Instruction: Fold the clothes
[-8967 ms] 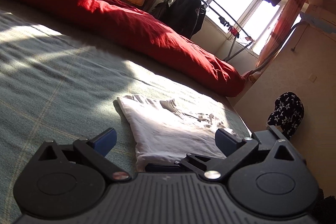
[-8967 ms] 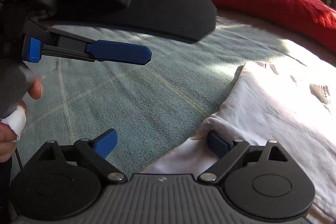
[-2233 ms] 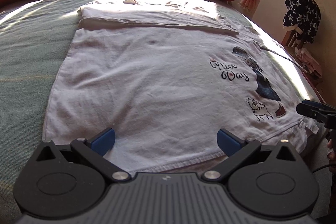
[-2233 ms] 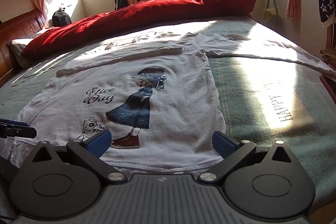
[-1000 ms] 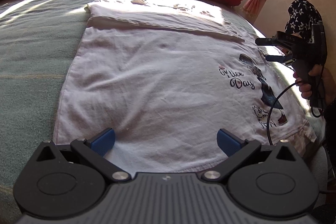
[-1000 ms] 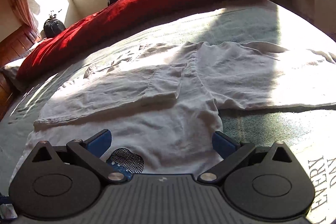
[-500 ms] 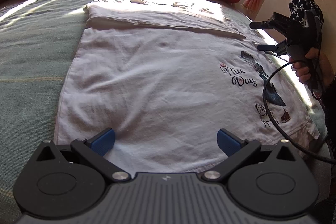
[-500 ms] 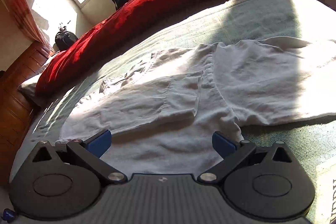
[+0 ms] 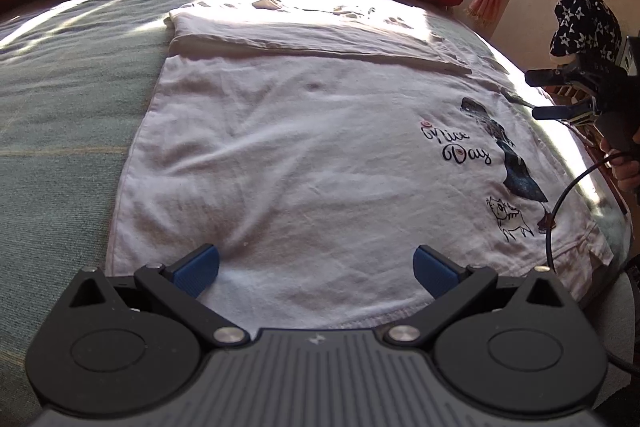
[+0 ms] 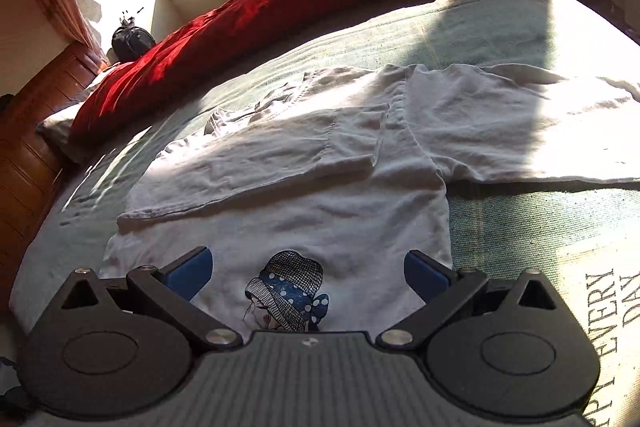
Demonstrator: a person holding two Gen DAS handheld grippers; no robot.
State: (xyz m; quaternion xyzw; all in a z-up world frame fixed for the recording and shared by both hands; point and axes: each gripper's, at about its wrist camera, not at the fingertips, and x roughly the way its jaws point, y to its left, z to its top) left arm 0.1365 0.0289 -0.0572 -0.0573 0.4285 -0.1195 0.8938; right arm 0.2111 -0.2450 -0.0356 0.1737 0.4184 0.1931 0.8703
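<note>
Now that the right tool point(image 10: 306, 273) has swung back, spread and empty, over the white printed cotton T-shirt point(image 9: 304, 163), flat before both tools, the spread, empty left tool point(image 9: 316, 267) waits at its hem and the right sleeve looks due for folding.

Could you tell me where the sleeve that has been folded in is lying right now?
In the right wrist view, the folded sleeve lies across the white T-shirt, above the hat print.
</note>
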